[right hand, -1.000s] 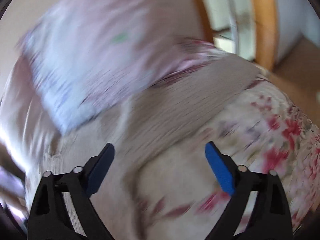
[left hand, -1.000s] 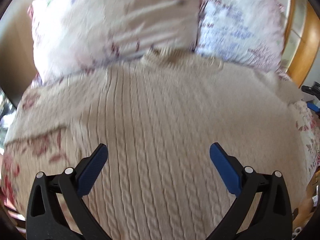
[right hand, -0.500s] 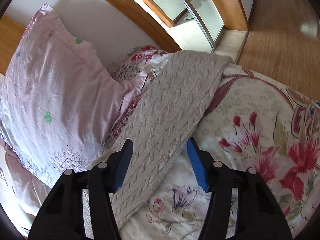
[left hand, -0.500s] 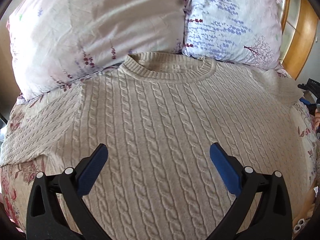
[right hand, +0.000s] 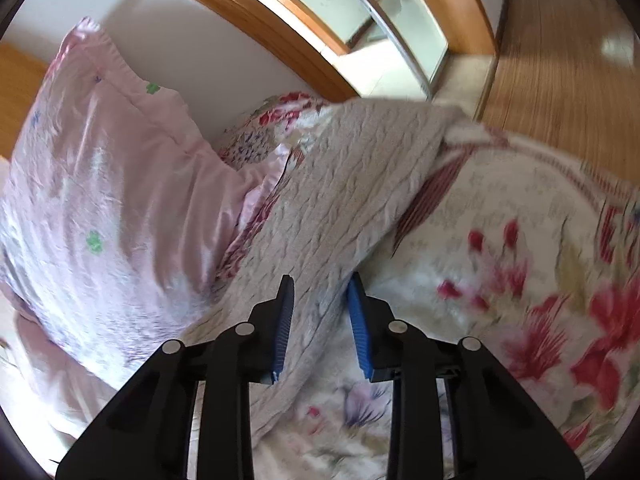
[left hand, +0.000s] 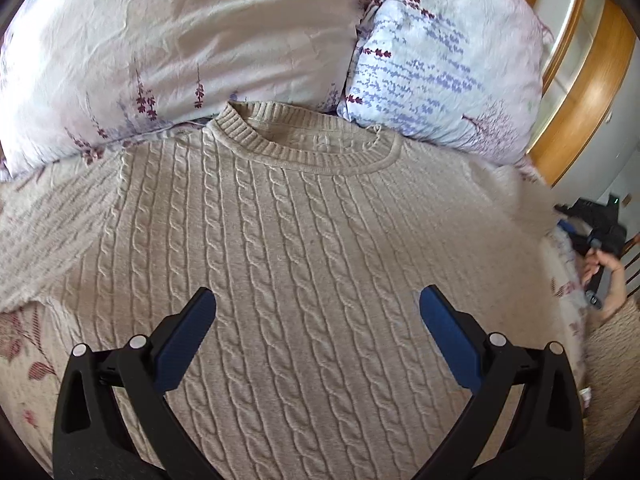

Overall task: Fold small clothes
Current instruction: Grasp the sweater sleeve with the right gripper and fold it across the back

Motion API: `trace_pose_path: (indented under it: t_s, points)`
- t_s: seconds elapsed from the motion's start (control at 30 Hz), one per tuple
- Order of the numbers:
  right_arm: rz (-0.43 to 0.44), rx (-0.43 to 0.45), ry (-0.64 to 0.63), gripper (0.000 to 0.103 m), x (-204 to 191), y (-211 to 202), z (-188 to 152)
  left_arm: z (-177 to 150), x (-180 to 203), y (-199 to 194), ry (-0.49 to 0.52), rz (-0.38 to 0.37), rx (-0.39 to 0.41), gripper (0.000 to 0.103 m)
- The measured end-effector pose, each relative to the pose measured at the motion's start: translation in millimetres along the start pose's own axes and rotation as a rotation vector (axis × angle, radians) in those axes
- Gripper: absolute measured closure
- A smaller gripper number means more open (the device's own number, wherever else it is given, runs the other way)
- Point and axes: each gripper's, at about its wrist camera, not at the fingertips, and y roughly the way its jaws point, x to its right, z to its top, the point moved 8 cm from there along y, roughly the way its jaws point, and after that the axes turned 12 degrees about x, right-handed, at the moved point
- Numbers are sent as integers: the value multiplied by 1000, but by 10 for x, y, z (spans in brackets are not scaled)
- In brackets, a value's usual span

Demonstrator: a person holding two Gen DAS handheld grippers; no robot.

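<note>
One cream cable-knit sweater (left hand: pixel 304 248) lies flat on the bed (right hand: pixel 500 220) below two pillows (left hand: pixel 192 40), the left claw (left hand: pixel 318 312) spread wide above it, while only the right-wrist view shows the right claw (right hand: pixel 320 284) narrowed around its sleeve (right hand: pixel 352 184).

Pink pillow (left hand: pixel 172 40) with purple sprig print, upper left in the left wrist view; also visible at left in the right wrist view (right hand: pixel 104 200), with green flower marks. White pillow (left hand: pixel 444 68) with lilac print just beside it, edges touching. Floral bedspread (right hand: pixel 500 264) with red blossoms below both pillows. Wooden frame (right hand: pixel 248 12) with glass panels behind the bed. Wooden floor (right hand: pixel 560 64) at upper right. White wall (right hand: pixel 168 40) behind the pink pillow.
</note>
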Motion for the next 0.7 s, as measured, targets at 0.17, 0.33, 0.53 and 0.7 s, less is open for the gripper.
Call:
trace_pose_path:
  t_s: [0.17, 0.33, 0.53, 0.7]
  points:
    - [29, 4, 30, 73, 5, 4, -11, 28, -8, -6, -6, -4, 12, 2]
    - [-21, 37, 15, 88, 20, 17, 36, 32, -58, 6, -32, -9, 8, 2]
    - [-6, 107, -90, 94, -131, -95, 72, 36, -126, 17, -76, -24, 2, 2]
    - [143, 193, -273, 95, -818, -460, 29, 72, -166, -13, -86, -31, 21, 2]
